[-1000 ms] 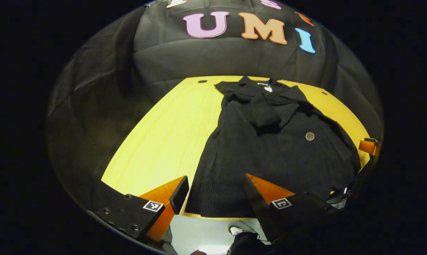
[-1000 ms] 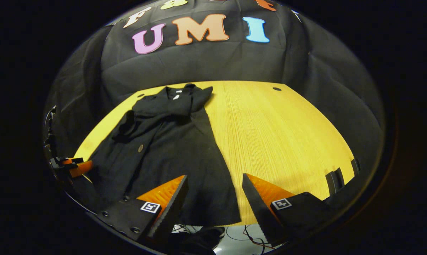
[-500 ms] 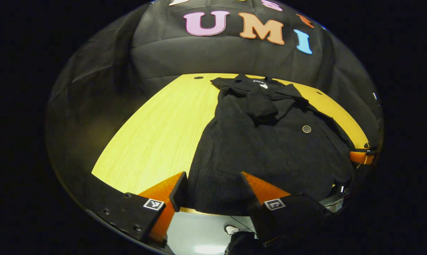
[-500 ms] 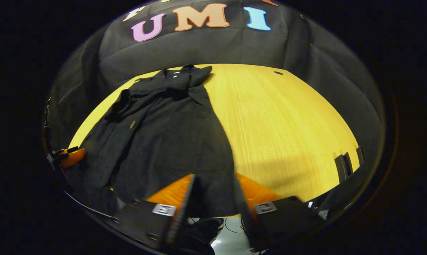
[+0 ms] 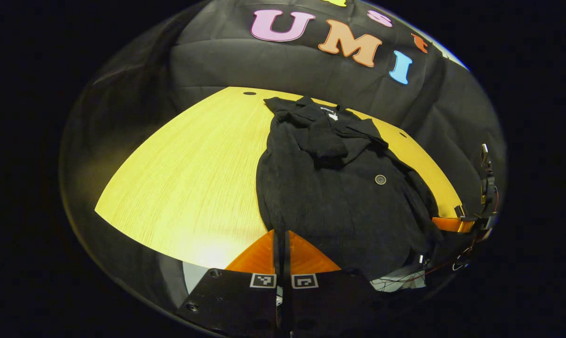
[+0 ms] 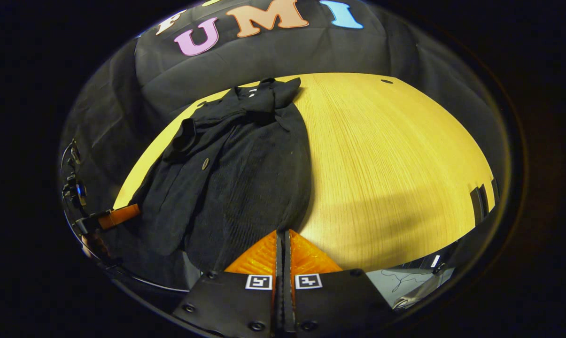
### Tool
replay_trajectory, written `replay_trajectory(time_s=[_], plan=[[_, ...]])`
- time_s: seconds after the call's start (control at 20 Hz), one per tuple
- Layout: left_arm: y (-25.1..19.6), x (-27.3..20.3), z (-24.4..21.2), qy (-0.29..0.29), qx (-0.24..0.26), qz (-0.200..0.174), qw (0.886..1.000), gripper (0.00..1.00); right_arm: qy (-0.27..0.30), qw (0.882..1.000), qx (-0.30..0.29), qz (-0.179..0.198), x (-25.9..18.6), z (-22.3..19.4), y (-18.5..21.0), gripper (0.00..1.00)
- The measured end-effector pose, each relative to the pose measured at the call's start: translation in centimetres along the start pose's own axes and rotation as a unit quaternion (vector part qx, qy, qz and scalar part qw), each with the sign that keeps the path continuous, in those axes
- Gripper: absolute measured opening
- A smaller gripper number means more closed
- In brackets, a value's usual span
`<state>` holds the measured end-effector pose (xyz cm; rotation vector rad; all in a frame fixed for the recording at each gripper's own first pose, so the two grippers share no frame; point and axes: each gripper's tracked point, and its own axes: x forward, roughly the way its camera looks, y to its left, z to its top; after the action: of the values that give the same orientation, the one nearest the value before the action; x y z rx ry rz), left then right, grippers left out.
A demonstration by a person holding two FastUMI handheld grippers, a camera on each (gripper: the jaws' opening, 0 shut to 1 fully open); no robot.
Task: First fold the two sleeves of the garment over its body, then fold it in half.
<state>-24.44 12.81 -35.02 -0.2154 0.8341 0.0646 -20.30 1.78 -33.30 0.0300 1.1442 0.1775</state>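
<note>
A black garment (image 5: 339, 202) lies lengthwise on the yellow wooden table (image 5: 184, 178), collar at the far end. Its sleeves (image 5: 325, 141) are folded over the chest, with a round button (image 5: 380, 179) below them. In the left gripper view, my left gripper (image 5: 281, 234) is shut on the near hem's left corner. My right gripper (image 6: 281, 233) is shut on the right corner of the garment (image 6: 245, 164), whose edge bunches toward its tips. Each gripper also appears at the other view's edge: the right gripper (image 5: 452, 224) and the left gripper (image 6: 118, 216).
Bare table (image 6: 381, 155) stretches wide to the garment's right, and more bare wood lies to its left. A small dark hole (image 6: 386, 81) marks the far table edge. Two black clips (image 6: 480, 202) sit on the right edge. Cables (image 5: 395, 281) hang below the near edge.
Both grippers went from wide open to shut, closing on the near hem corners. The hem's corners have drawn in toward the fingertips.
</note>
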Motion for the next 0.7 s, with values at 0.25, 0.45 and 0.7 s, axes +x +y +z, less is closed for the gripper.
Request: replay_trajectory(time_s=[0.25,0.45,0.7], plan=[[-1.0,-1.6,3.2,-0.020,0.007,-0.011,1.000,0.00,-0.073,0.997,0.012,0.038,-3.0,5.0,2.4,0.04],[-2.3,-2.5,9.4,-0.069,0.005,-0.029,0.997,0.00,-0.134,0.989,0.015,0.062,-6.2,11.2,4.6,0.03],[-3.0,-1.6,17.4,-0.122,0.008,-0.035,0.992,0.00,-0.178,0.981,-0.010,0.080,-7.6,17.8,6.4,0.03]])
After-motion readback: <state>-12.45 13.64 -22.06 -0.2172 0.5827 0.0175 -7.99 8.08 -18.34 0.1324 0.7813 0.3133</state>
